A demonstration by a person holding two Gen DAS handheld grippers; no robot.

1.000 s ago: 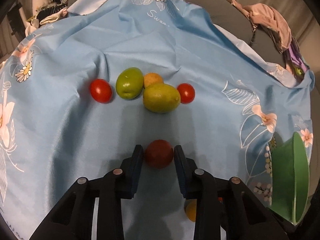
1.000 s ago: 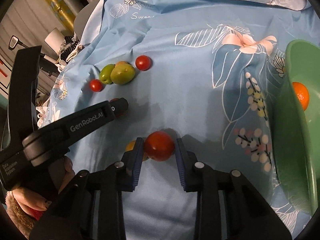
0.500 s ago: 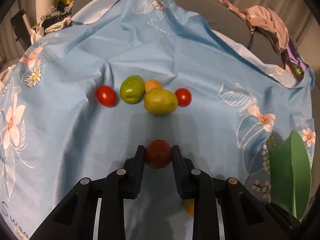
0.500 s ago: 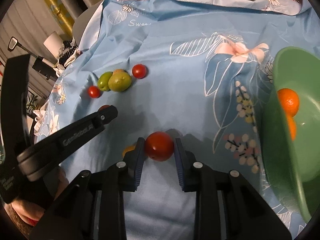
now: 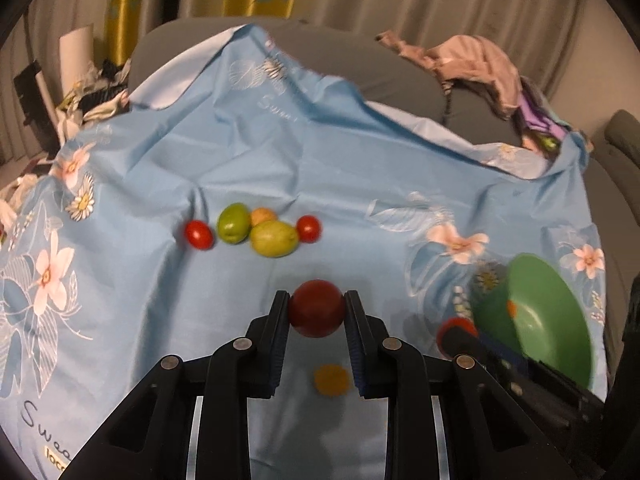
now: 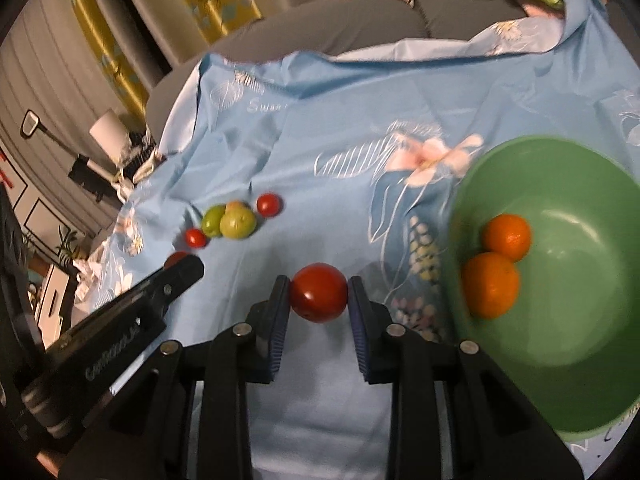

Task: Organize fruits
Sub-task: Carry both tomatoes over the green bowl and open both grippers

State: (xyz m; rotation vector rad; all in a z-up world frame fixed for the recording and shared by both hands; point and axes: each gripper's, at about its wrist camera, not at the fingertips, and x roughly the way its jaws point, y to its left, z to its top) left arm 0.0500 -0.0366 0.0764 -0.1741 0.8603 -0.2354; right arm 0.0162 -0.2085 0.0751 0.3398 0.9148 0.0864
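Note:
My left gripper [image 5: 317, 312] is shut on a dark red tomato [image 5: 316, 309], held above the blue floral cloth. My right gripper [image 6: 319, 298] is shut on a red tomato [image 6: 319, 294], left of the green bowl [image 6: 580, 360], which holds two oranges [image 6: 490, 284]. On the cloth lie two green fruits [image 5: 274, 238], a small orange-yellow fruit [image 5: 263, 214] and two small red tomatoes [image 5: 199, 234]. A yellow fruit [image 5: 331, 379] lies below my left gripper. The bowl also shows in the left wrist view [image 5: 552, 320].
The blue floral cloth [image 5: 160, 152] covers a grey sofa-like surface. Pink and purple clothes [image 5: 480, 64] lie at the back right. Clutter and a white roll [image 5: 74, 52] stand at the back left, curtains behind.
Both grippers have lifted with their tomatoes. The right gripper has moved toward the green bowl, which now shows two oranges inside. The yellow fruit stays on the cloth.

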